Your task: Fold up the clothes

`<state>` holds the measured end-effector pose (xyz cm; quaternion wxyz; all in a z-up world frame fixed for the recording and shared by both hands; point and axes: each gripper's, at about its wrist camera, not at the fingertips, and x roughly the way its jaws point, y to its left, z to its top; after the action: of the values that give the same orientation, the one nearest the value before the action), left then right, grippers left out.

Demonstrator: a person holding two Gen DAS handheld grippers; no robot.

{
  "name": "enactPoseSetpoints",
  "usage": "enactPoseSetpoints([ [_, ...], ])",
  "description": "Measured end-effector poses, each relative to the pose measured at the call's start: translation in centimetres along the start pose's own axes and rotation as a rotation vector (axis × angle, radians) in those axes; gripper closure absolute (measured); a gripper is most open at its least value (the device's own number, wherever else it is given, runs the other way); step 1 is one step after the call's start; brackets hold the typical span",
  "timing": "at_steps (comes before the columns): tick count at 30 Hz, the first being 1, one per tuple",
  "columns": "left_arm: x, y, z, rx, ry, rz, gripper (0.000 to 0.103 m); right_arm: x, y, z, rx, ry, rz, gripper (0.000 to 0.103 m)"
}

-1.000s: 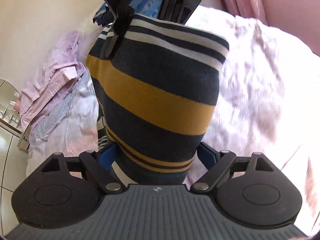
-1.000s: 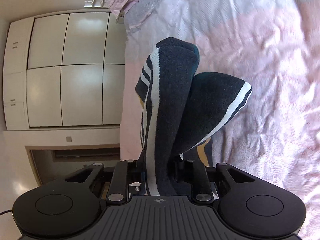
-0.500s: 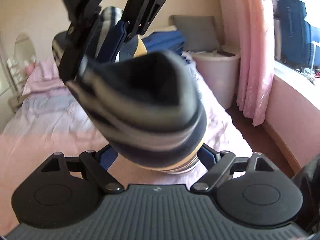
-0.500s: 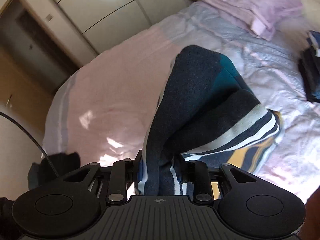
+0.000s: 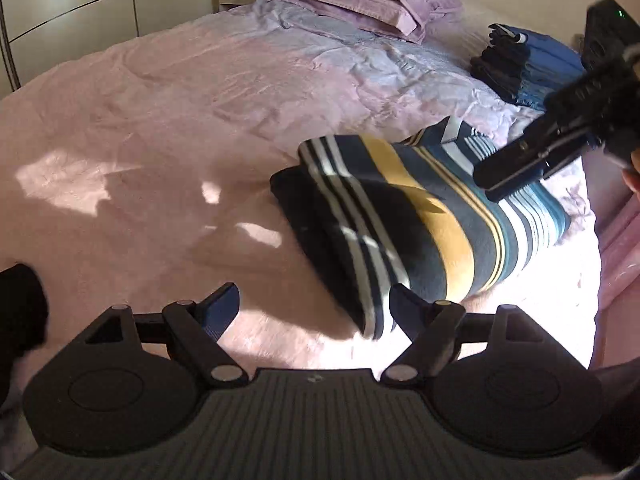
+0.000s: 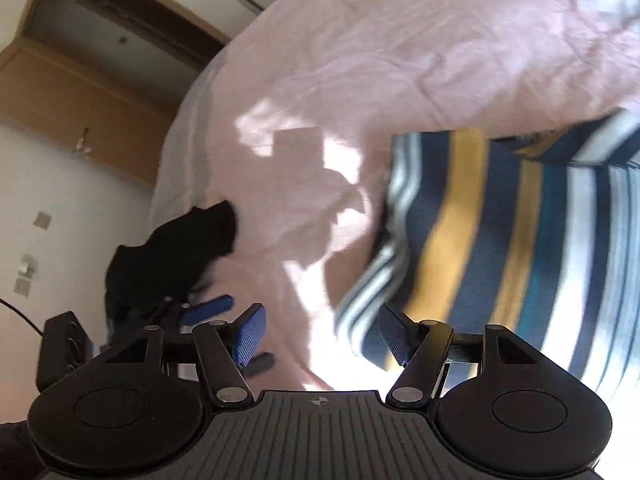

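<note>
Left wrist view, scanning left to right: dark garment (image 5: 20, 308) at the bed's near left edge, pink bedspread (image 5: 160, 128) with sun patches, then the striped sweater (image 5: 420, 220) lying folded on the bedspread right of centre, its near corner just beside one finger of the left gripper (image 5: 314, 306), whose jaws stand apart and hold nothing. Further right, the right gripper (image 5: 516, 168) hovers over the sweater; a dark folded stack (image 5: 500, 64) rests on blue cloth near the pillows (image 5: 360, 4). Right wrist view: same dark garment (image 6: 176, 248) left, sweater (image 6: 500, 240) right, blurred; right gripper (image 6: 320, 330) jaws apart, empty. Judgement: this fold looks set down; best to press edges flat and square them before carrying it toward the stack, gripping both layers so they don't slide. No containers visible, so nothing to report inside any.
</note>
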<state>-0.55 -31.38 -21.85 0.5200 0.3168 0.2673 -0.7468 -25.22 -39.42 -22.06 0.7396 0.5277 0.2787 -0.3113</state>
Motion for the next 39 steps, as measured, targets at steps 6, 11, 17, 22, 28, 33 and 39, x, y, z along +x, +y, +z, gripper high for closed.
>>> enactPoseSetpoints([
  [6, 8.1, 1.7, 5.5, -0.103, 0.008, -0.136, 0.024, -5.2, -8.1, 2.7, 0.128, -0.181, -0.156, 0.037],
  [11, 15.4, 4.4, 8.7, -0.229, 0.076, -0.208, 0.044, -5.4, -12.1, 5.5, 0.031, -0.219, -0.194, 0.037],
  [17, 17.3, 6.0, 9.2, -0.334, 0.137, -0.314, 0.093, -3.5, -16.2, 6.8, -0.100, -0.177, -0.150, 0.037],
  [22, 12.5, 7.4, 10.7, -0.333, 0.028, -0.289, 0.094, -4.4, -15.6, 8.0, -0.112, -0.178, -0.076, 0.085],
  [28, 19.8, 10.2, 7.6, -0.470, 0.134, -0.272, 0.090, -2.0, -16.7, 10.3, -0.099, -0.152, -0.090, 0.086],
  [33, 19.8, 11.2, 7.5, -0.493, 0.130, -0.295, 0.090, -2.1, -17.5, 11.4, -0.092, -0.167, -0.115, 0.085],
  [39, 19.9, 11.7, 6.9, -0.509, 0.141, -0.303, 0.090, -1.4, -16.7, 11.5, -0.140, -0.143, -0.058, 0.054],
])
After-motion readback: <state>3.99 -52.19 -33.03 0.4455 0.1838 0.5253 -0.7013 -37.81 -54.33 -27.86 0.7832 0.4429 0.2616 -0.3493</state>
